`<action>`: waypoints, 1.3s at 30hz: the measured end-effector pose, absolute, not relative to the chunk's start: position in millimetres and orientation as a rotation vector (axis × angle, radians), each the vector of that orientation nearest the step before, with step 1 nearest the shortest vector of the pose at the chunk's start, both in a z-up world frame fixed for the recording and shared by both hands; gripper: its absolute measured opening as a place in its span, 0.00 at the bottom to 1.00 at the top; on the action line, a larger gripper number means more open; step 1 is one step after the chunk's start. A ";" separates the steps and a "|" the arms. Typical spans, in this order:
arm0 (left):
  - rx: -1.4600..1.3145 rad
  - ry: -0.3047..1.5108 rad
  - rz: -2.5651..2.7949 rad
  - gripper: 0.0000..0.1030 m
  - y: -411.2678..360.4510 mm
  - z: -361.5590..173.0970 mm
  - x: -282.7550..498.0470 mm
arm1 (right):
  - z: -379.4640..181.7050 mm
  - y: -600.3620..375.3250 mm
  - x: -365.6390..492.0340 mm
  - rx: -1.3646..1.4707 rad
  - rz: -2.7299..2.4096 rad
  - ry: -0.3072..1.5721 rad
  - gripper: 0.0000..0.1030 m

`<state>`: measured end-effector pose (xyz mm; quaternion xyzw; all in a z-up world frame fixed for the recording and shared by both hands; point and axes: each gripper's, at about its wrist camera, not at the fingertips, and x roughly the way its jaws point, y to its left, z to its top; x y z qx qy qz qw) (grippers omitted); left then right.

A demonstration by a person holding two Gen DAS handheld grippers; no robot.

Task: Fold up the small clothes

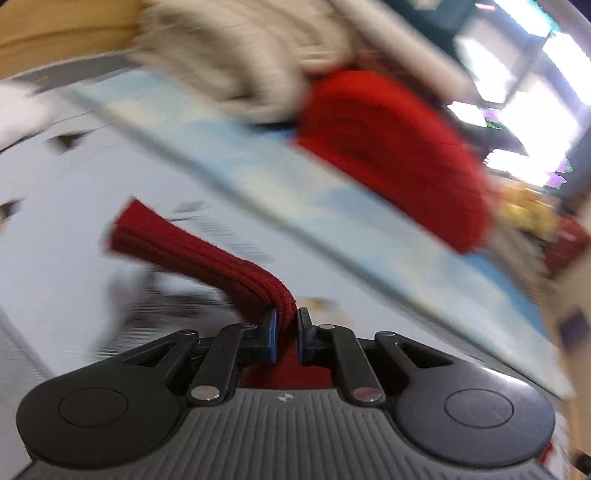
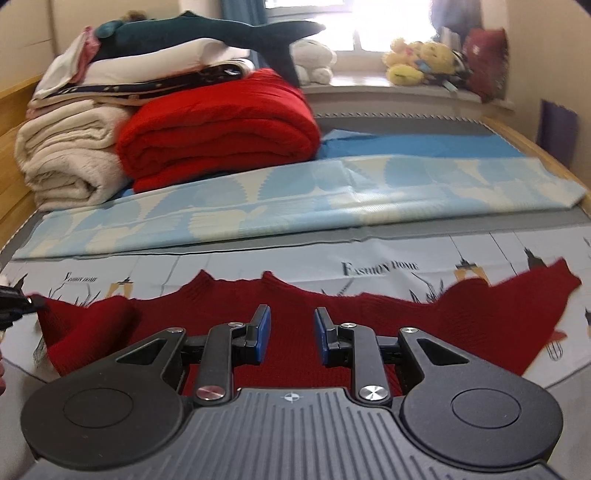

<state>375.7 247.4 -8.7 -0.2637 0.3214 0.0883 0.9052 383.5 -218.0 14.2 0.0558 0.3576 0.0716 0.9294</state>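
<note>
Left gripper [image 1: 286, 325]: its jaws are pinching a bunched fold of the dark red sweater [image 1: 199, 251], nearly closed on the knit; the fabric is running up and to the left from the pads as a thick ribbed strip, and more red is showing behind the jaws.
Left view: the picture is smearing with blur, so the background is hard to read; the red blanket [image 1: 391, 155] and the cream blanket [image 1: 240, 62] are showing tilted above the pale blue sheet [image 1: 258, 173].
Right gripper [image 2: 291, 332]: its jaws are standing partly open, with nothing between the blue pads; it is hovering over the sweater [image 2: 388, 321], and whether the tips are touching the knit I cannot tell.
Sweater: it is lying spread across the printed sheet [image 2: 369, 266] in front of the right gripper, collar edge toward the far side, one sleeve reaching out to the right; its left sleeve is lifting in a fold toward a dark gripper tip [image 2: 14, 301] at the left edge.
Bed: the pale blue sheet [image 2: 295, 199] is lying folded beyond the printed one.
Far pile: the red blanket [image 2: 221, 129] is sitting folded beside the cream blanket [image 2: 66, 158], with more bedding and a dark shark toy [image 2: 207, 33] stacked on top.
Sill: plush toys [image 2: 421, 61] are sitting by the window.
</note>
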 end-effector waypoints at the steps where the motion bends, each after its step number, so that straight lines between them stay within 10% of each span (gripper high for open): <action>1: -0.524 0.649 0.107 0.09 225.9 0.1 374.5 | 12.5 -220.3 385.0 0.128 0.136 0.744 0.26; 11: -0.335 0.832 -0.426 0.23 60.9 10.5 345.5 | 0.0 -237.9 392.9 0.234 0.109 0.824 0.26; 39: -0.158 1.034 0.045 0.30 134.5 4.4 338.7 | -117.7 -307.3 441.9 0.376 0.011 1.118 0.33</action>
